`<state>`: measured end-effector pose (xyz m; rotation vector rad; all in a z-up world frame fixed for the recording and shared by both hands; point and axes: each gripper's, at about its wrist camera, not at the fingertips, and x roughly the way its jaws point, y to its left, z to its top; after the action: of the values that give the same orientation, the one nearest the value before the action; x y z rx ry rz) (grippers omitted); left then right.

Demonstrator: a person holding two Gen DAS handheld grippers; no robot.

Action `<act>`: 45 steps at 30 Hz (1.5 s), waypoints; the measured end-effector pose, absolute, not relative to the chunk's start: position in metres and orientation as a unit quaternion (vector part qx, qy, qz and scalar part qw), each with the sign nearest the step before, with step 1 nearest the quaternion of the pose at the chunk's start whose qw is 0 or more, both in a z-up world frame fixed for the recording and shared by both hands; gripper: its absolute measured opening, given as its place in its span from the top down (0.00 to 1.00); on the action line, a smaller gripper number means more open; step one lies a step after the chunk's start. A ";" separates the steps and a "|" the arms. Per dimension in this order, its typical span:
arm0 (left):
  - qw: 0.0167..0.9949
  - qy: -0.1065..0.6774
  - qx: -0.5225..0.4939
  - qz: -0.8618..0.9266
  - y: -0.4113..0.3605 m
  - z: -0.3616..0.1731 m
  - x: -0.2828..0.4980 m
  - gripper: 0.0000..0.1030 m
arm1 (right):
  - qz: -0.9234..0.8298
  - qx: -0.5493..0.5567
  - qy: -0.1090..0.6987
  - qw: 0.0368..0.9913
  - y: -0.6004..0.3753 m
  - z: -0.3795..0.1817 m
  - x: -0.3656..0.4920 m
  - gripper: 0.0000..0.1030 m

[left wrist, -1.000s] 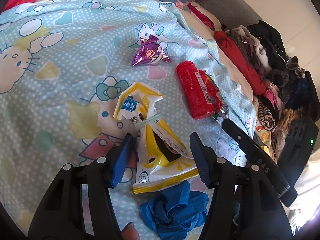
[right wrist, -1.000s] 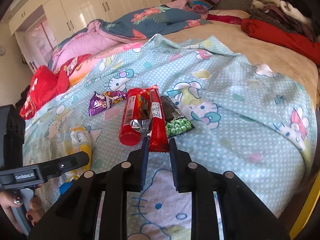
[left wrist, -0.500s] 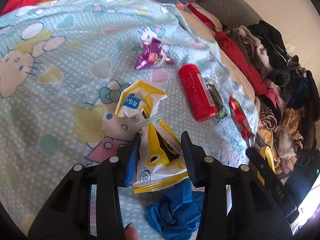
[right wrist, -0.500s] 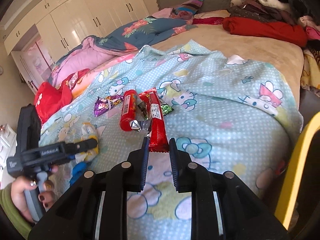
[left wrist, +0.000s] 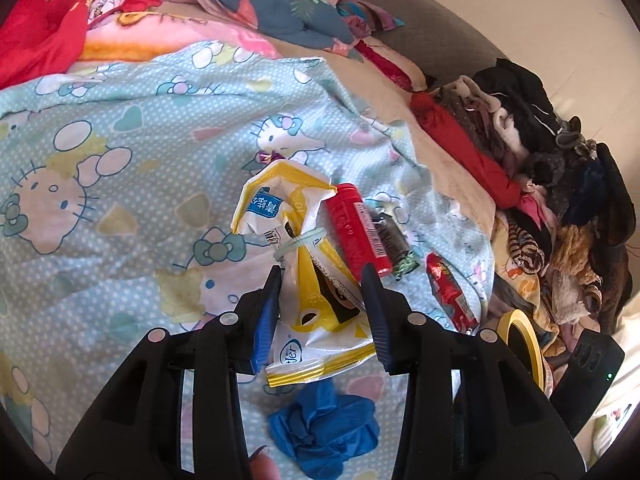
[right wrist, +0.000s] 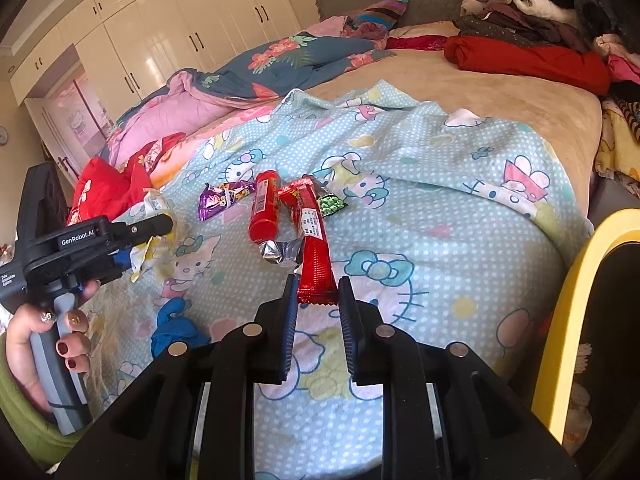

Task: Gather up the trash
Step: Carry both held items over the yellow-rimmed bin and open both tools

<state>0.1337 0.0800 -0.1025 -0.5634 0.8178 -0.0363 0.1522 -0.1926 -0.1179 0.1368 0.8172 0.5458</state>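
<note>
My left gripper (left wrist: 322,276) is shut on a yellow and white snack bag (left wrist: 280,200) tied with a pale band, held just above the Hello Kitty blanket (left wrist: 120,140). From the right wrist view that bag (right wrist: 154,250) hangs from the left gripper's fingers (right wrist: 154,225). My right gripper (right wrist: 318,284) is shut on the near end of a long red wrapper (right wrist: 314,248), which also shows in the left wrist view (left wrist: 450,292). On the blanket lie a red tube (right wrist: 264,208), a purple wrapper (right wrist: 222,198), a green pea packet (right wrist: 330,204) and a crumpled blue glove (left wrist: 324,428).
A yellow bin rim (right wrist: 580,280) stands off the bed's near right corner. Piled clothes (left wrist: 540,168) line the right side, with quilts and a red cloth (right wrist: 108,192) at the far left. A hand (right wrist: 48,344) grips the left tool's handle. White wardrobes (right wrist: 160,36) fill the back wall.
The left jaws have closed on the yellow bag and raised it off the blanket. The right gripper has drawn the red wrapper back toward the bed's edge, bringing the yellow bin into view.
</note>
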 end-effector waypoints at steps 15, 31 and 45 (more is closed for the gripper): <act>0.889 0.379 -0.252 -0.052 0.052 -0.082 0.130 0.69 | 0.250 0.068 0.376 0.890 -0.214 -0.101 0.140 0.81; 0.900 0.367 -0.219 -0.085 0.020 -0.060 0.124 0.69 | 0.227 0.089 0.357 0.902 -0.253 -0.088 0.131 0.81; 0.906 0.360 -0.189 -0.118 -0.013 -0.045 0.118 0.69 | 0.193 0.109 0.344 0.912 -0.295 -0.081 0.121 0.81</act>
<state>0.1178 -0.0127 -0.0454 -0.3901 0.7432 -0.2447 0.1207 -0.2948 -0.0809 0.2256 0.7083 0.3976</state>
